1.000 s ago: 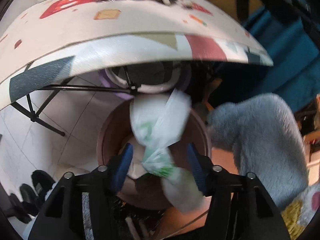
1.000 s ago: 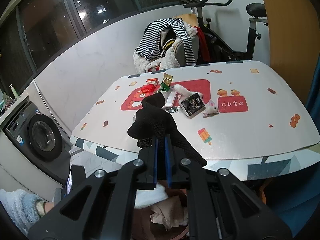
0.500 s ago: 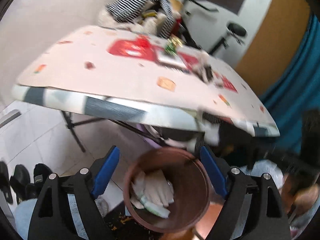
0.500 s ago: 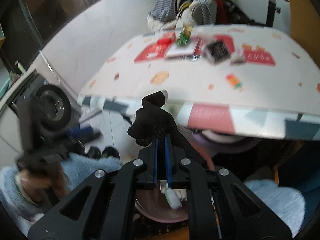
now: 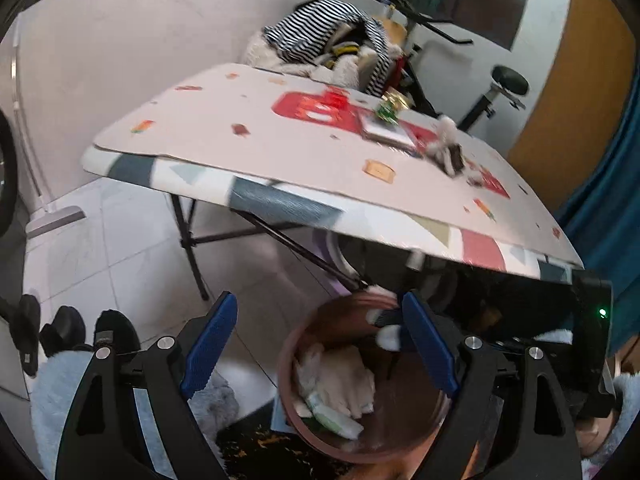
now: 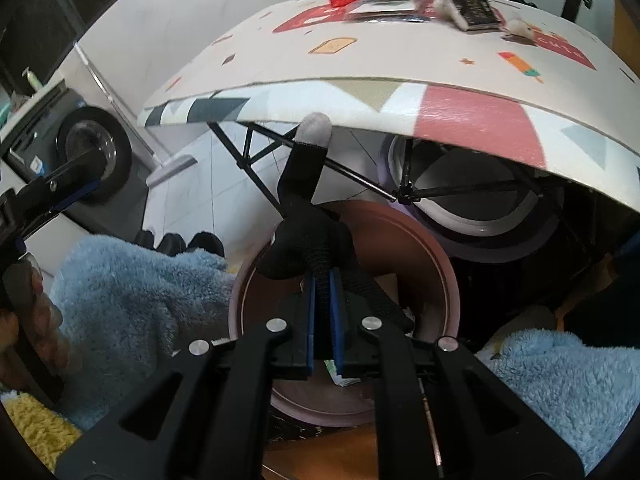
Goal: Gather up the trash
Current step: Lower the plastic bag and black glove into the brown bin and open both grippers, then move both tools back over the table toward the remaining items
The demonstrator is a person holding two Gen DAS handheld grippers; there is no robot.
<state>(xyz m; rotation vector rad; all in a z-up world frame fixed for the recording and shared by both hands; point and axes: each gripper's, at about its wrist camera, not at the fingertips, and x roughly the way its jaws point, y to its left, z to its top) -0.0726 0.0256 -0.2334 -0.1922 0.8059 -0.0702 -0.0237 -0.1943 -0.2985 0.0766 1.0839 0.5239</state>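
Observation:
My right gripper (image 6: pixel 323 280) is shut on a black glove (image 6: pixel 304 224) with a white fingertip, hanging just over the brown bin (image 6: pixel 442 268) below the table edge. In the left wrist view the bin (image 5: pixel 292 392) holds the white plastic bag and crumpled tissue (image 5: pixel 340 376). My left gripper (image 5: pixel 320 344) stands open and holds nothing, up and to the left of the bin; the glove (image 5: pixel 386 320) shows beside its right pad. More trash lies on the patterned table (image 5: pixel 312 160): a green wrapper (image 5: pixel 386 114) and a black packet (image 5: pixel 452 158).
Black folding legs (image 5: pixel 192 248) and a purple-rimmed basin (image 6: pixel 460 204) sit under the table. A washing machine (image 6: pixel 92 152) stands at left, with dark slippers (image 5: pixel 68 332) on the tiles. Fluffy blue sleeves (image 6: pixel 132 292) flank the bin. Clothes (image 5: pixel 332 40) and an exercise bike (image 5: pixel 504 84) stand behind.
My left gripper opened and let the white bag drop into the bin, then rose and tipped up toward the table. My right gripper came down with the glove from table height to the bin.

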